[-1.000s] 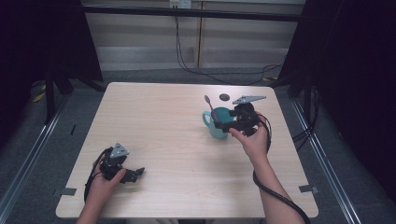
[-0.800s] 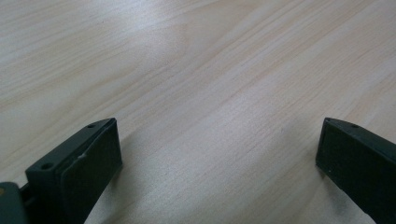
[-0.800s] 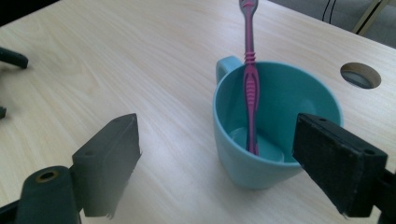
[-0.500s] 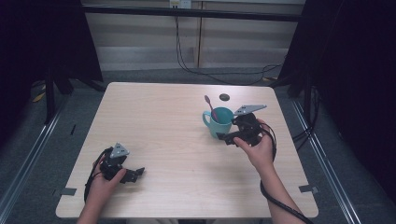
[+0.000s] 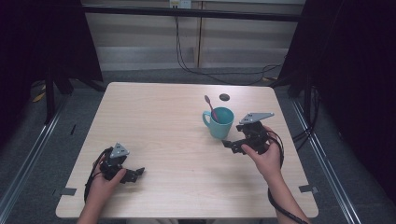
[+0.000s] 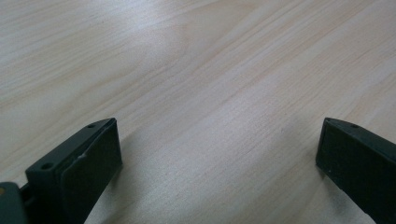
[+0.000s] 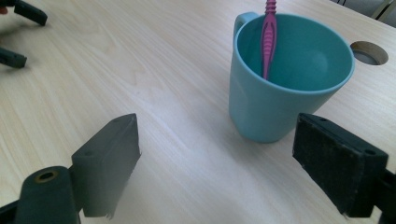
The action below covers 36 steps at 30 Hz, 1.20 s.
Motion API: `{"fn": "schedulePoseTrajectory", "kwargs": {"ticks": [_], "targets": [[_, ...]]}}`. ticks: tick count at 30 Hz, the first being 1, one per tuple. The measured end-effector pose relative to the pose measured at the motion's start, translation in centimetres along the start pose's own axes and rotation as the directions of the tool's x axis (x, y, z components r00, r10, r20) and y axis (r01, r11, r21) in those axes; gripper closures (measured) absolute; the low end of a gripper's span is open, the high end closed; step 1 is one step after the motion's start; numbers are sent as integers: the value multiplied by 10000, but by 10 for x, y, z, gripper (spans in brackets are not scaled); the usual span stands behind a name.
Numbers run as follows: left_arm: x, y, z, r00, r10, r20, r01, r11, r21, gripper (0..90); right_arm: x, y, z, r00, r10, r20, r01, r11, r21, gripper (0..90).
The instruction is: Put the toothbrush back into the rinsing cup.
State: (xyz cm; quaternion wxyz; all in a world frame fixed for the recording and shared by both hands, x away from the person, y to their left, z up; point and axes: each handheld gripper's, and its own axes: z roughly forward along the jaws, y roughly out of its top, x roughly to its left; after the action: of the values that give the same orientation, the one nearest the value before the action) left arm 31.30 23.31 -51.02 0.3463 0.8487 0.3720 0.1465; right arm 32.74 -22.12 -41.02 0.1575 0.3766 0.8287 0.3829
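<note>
Right gripper (image 7: pixel 217 163) has its jaws spread wide, empty; the teal mug (image 7: pixel 287 77) with a pink toothbrush (image 7: pixel 269 32) stands just beyond them. Left gripper (image 6: pixel 217 158) jaws gape over bare tabletop (image 6: pixel 210 70).

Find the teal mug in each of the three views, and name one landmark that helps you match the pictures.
High view: teal mug right of centre, just left of the right tongs.
Left gripper view: bare wooden table, no mug.
Right gripper view: mug upper right, beyond the open jaws.
Shared landmark: the pink toothbrush standing in the mug.
</note>
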Motion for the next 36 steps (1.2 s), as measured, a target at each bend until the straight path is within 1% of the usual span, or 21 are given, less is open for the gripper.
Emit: {"fn": "schedulePoseTrajectory", "kwargs": {"ticks": [2,4,6,8,10,12,14,16,18,21,24,25,26,27,30,32,36], "targets": [[0,0,0,10000,-37,13,37,10000,-4,0,2,-3,0,9999,-122,-24,123,9999,49,143],[0,0,0,10000,-40,12,40,10000,-7,0,3,-7,-1,9999,-113,-73,113,9999,108,143],[0,0,0,10000,-44,13,44,10000,-9,0,5,-10,0,9995,-311,12,311,9991,303,142],[0,0,0,10000,-1,-2,1,10000,0,0,6,-11,-1,9994,-347,-7,347,9986,390,142],[0,0,0,10000,-45,14,45,10000,-8,0,6,-12,-2,9991,-424,-56,426,9983,389,142],[0,0,0,10000,-3,-5,3,10000,-5,0,6,-15,-3,9992,-384,-110,387,9989,280,142],[0,0,0,10000,-47,10,47,10000,-10,0,6,-17,-4,9993,-353,-133,357,9989,315,142],[0,0,0,10000,2,-8,-2,10000,-2,0,5,-21,-3,9993,-334,-135,339,9989,325,142],[0,0,0,10000,-17,-9,17,10000,-13,0,4,-26,-2,9996,-216,-171,223,9991,365,143],[0,0,0,10000,-57,6,57,10000,-16,0,3,-36,0,9997,-197,-122,203,9987,463,142],[0,0,0,10000,-61,1,61,10000,-15,0,2,-45,0,9998,-79,-168,87,9987,509,142],[0,0,0,10000,-59,0,59,10000,-14,0,1,-49,0,9998,-136,-124,142,9984,539,142],[0,0,0,10000,-23,-15,23,10000,-11,0,1,-52,-1,9999,-70,-102,77,9981,619,142],[0,0,0,10000,-11,-17,11,10000,-2,0,0,-55,-1,9999,-102,-85,107,9981,599,142],[0,0,0,10000,-53,-6,53,10000,0,0,1,-62,-1,9999,-106,-31,108,9971,756,143],[0,0,0,10000,-10,-20,10,10000,4,0,1,-66,0,9998,-172,-80,178,9967,789,143],[-1,0,0,10000,-59,-7,59,10000,-3,0,1,-74,1,9996,-277,-35,279,9949,965,142]]}}
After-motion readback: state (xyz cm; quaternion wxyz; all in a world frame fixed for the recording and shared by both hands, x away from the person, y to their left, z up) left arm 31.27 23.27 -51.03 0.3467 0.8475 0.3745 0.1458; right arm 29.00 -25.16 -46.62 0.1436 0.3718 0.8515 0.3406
